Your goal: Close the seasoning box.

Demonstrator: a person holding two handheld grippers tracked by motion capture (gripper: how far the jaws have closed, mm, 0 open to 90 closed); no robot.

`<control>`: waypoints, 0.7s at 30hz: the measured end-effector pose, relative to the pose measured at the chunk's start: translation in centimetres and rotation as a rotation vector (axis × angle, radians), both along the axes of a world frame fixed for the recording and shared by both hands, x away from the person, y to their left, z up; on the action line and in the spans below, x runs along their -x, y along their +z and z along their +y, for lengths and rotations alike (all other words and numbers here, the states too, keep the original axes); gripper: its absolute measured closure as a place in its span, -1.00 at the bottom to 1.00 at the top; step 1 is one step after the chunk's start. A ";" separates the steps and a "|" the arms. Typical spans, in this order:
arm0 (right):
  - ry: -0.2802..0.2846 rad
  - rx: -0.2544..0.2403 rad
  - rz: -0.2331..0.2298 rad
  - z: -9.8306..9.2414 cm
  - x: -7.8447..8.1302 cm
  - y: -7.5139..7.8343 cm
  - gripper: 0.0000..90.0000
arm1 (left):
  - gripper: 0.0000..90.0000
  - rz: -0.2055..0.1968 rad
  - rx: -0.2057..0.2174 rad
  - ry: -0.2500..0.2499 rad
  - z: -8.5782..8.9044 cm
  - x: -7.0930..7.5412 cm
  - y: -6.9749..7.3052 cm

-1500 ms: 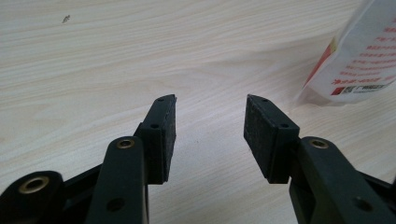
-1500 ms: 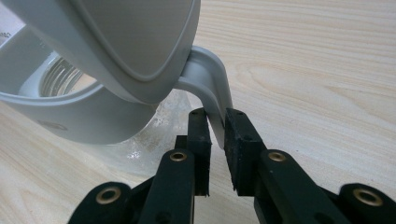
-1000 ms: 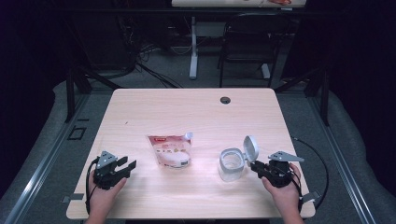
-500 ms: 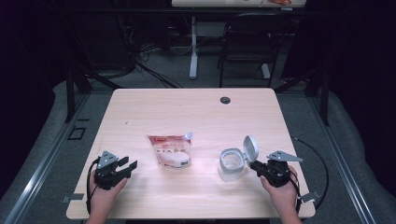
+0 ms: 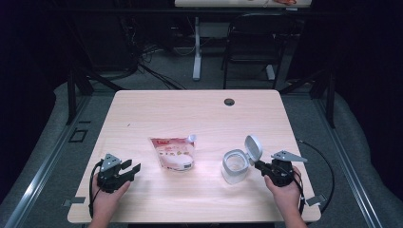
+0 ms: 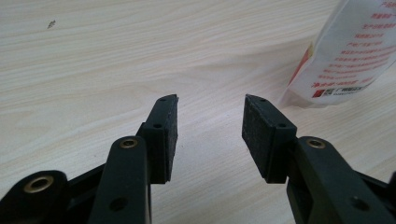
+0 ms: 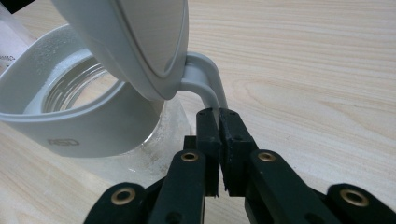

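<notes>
While your right gripper (image 7: 218, 112) sits low at the table's (image 5: 199, 114) near right, its jaws have just been closing and now meet with nothing between them, tips just below the grey hinge arm of the clear jar (image 5: 235, 166), whose rounded lid (image 5: 253, 149) stands open. Your left gripper (image 6: 211, 99) rests near left, jaws wide, beside the glossy white pouch (image 5: 175, 153).

A dark room holds a light wooden table (image 5: 199, 114), grey floor (image 5: 157, 76), black chair (image 5: 252, 42).

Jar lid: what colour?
Light grey, flipped open on the clear jar; the lid shows best in the right gripper view.
</notes>
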State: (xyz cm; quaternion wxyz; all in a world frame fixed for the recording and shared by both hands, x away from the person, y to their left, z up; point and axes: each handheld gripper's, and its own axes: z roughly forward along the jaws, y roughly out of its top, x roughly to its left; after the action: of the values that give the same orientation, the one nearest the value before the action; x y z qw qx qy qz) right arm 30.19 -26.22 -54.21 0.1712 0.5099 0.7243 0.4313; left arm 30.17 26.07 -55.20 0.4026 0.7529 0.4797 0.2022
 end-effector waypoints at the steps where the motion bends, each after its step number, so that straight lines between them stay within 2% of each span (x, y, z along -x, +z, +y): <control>1: 0.001 0.006 0.003 0.0 -0.1 0.0 0.94 | 0.24 -0.001 0.002 -0.001 0.0 0.0 0.0; 7: 0.000 -0.013 0.003 -0.1 -0.6 0.0 0.94 | 0.24 0.004 0.002 -0.001 -0.1 0.0 -0.1; 12: 0.000 -0.010 -0.007 0.4 -1.4 -0.1 0.94 | 0.24 0.000 0.000 -0.006 -0.1 0.0 0.0; 16: 0.016 -0.001 0.004 0.7 -2.0 -0.3 0.94 | 0.24 -0.001 0.008 -0.001 0.1 -0.1 0.1; 21: 0.030 0.014 -0.010 1.2 -2.7 0.0 0.93 | 0.28 0.004 0.063 0.000 0.4 -0.4 1.0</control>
State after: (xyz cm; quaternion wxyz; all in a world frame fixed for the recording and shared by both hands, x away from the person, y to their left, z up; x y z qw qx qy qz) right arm 32.85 -24.97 -54.21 0.1719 0.4957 0.7339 0.4315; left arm 30.60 26.44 -54.19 0.4252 0.7402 0.4868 0.1853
